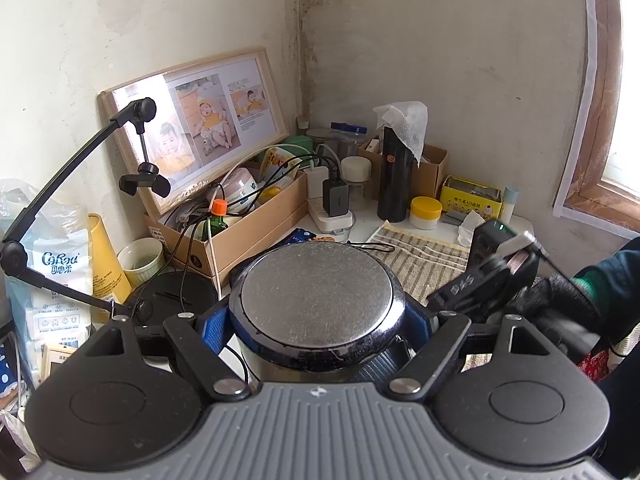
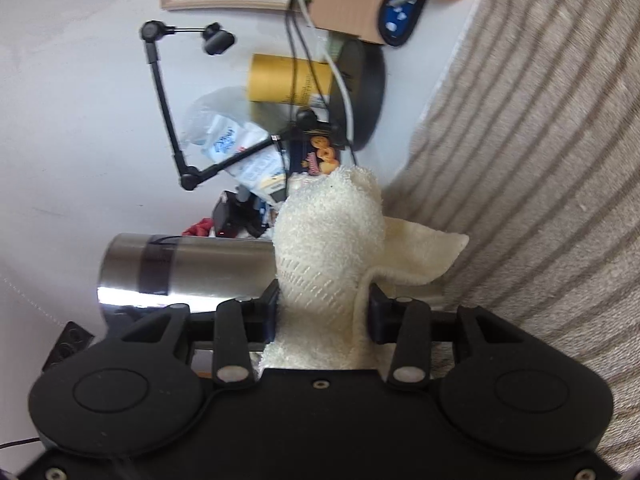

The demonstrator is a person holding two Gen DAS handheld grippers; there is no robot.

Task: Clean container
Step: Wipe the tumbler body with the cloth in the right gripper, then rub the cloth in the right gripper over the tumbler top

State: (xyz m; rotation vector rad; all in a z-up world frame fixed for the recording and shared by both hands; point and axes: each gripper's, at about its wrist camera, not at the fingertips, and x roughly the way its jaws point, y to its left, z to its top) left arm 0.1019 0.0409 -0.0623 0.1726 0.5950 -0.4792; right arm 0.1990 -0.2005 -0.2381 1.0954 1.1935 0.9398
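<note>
My left gripper [image 1: 318, 328] is shut on a steel container [image 1: 316, 292], with its blue pads [image 1: 212, 328] pressed against both sides just below the scratched round end that faces the camera. In the right wrist view the same steel container [image 2: 188, 264] lies across the picture at the left. My right gripper [image 2: 324, 312] is shut on a bunched white cloth [image 2: 328, 232], and the cloth's bulge rests against the container's side. A gloved hand [image 1: 560, 308] holds the right tool at the right edge of the left wrist view.
A striped towel [image 1: 420, 256] covers the desk behind the container. A cardboard box [image 1: 240, 232] of cables, a framed photo sheet [image 1: 200, 128], a black jointed stand [image 1: 60, 184], a black flask [image 1: 394, 176], a yellow-lidded jar [image 1: 426, 212] and a power strip [image 1: 332, 220] crowd the back.
</note>
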